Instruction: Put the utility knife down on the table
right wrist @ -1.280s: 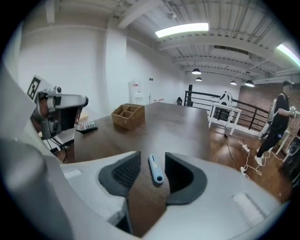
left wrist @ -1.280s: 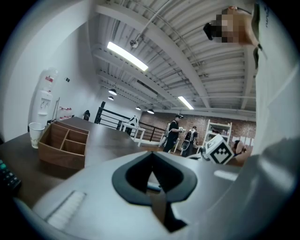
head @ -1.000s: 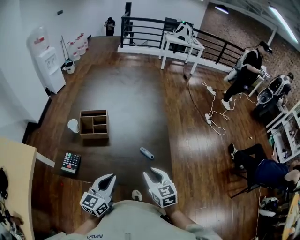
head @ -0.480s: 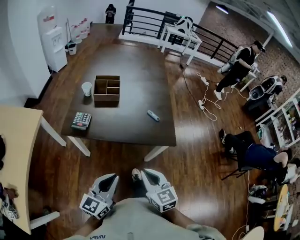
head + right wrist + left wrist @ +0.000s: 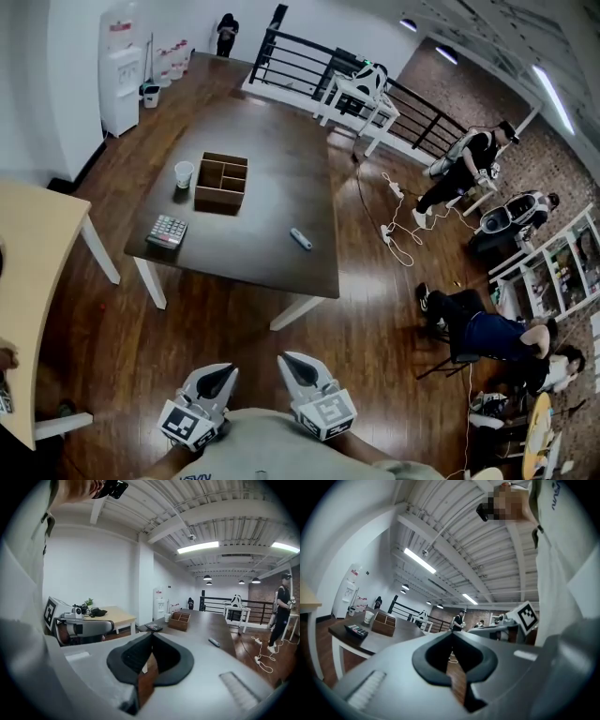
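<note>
The utility knife, a small grey-blue bar, lies on the dark brown table near its right front part, well away from both grippers. It also shows far off in the right gripper view as the utility knife. My left gripper and right gripper hang close to my body over the wooden floor, well short of the table's near edge. Both are shut, jaws meeting at the tips with nothing between them. Left gripper points level toward the table; right gripper tilts slightly down.
On the table stand a wooden divided box, a white cup and a calculator. A light wooden table is at the left. Several people, cables and equipment occupy the floor at the right. A black railing runs behind.
The table and knife have receded in the head view as I backed away. Both grippers stayed near my body. The right jaws have come together.
</note>
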A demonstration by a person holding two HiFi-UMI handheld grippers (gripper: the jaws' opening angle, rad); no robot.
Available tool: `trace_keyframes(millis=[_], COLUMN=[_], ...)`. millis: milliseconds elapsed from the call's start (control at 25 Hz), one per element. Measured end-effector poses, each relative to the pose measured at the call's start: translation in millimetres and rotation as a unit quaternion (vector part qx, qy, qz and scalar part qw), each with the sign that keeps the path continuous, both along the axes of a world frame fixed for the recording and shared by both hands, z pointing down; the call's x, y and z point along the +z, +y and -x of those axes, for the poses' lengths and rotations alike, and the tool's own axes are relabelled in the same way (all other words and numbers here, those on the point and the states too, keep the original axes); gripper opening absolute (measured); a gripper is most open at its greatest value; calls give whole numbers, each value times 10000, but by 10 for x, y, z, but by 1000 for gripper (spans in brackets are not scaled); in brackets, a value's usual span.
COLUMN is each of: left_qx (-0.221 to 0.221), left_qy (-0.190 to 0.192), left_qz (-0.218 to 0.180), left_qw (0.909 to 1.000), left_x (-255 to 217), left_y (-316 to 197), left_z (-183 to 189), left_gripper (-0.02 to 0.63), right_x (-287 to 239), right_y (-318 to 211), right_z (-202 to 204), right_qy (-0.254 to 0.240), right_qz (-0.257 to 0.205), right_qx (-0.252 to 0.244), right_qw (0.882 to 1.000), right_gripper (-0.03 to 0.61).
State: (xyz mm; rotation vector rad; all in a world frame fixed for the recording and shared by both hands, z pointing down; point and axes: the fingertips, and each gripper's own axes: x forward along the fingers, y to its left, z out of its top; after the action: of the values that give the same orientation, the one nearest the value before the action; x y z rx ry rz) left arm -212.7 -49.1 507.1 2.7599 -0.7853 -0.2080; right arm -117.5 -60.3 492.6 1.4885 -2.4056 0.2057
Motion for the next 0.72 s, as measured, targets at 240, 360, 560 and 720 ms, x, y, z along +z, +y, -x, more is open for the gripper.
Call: trace_keyframes(millis=[240,360,560,720], left_qx=[276,459,683,505], left_qy=[-119,-189,-365,-251], left_qz=[-6,82,73,17], left_qw=[9995,9987,9970,9984], left_x=[19,31,64,-91], left_y=[279,507,770,934], left_z=[-222,-401,-855,-1311], left_gripper=[2,2,2,2], right_x=[-30,-4,-26,-1], right_y=[359,584,921,1125], right_z=[-205,-361,-699,-1097], right_qy=[-222,-291,-387,-426], right_qz=[-80,-83,-163,-310], right_qx=[229,345,368,206], right_qw=[9995,9989,9984,9984], right_gripper=[2,3,2,2])
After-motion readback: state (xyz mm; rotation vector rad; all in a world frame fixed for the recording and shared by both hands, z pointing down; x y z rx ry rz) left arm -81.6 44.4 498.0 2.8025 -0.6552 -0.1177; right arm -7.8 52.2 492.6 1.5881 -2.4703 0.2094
